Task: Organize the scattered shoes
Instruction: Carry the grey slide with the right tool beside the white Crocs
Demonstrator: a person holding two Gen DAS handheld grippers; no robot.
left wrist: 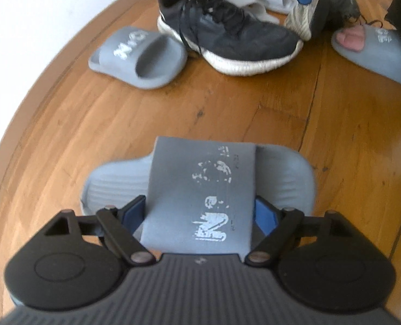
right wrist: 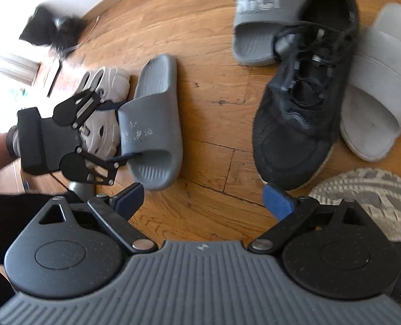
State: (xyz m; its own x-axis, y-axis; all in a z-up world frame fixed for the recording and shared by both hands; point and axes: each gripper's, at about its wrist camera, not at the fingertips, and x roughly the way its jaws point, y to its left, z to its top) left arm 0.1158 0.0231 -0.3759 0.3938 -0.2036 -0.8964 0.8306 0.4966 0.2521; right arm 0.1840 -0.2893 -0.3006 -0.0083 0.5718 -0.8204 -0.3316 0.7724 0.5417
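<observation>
On wood floor (left wrist: 254, 113): left claw (left wrist: 200, 214) clamps grey slide (left wrist: 200, 189); right claw (right wrist: 203, 200) wide apart, empty.

Three grey rubber slides with printed straps lie on the wooden floor: one clamped in the left claw (left wrist: 200, 197), one ahead-left (left wrist: 138, 57), one worn on a foot ahead-right (left wrist: 376, 51). One black lace-up sneaker (right wrist: 306, 94), one pale two-strap slipper (right wrist: 376, 94) and one white perforated clog (right wrist: 102, 108) sit ahead of the right claw.

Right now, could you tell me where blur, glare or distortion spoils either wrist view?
Left wrist view: fisheye bends the floor; the black sneaker looks soft. Right wrist view: blown-out glare at the left edge; the left gripper on the grey slide is slightly blurred.
</observation>
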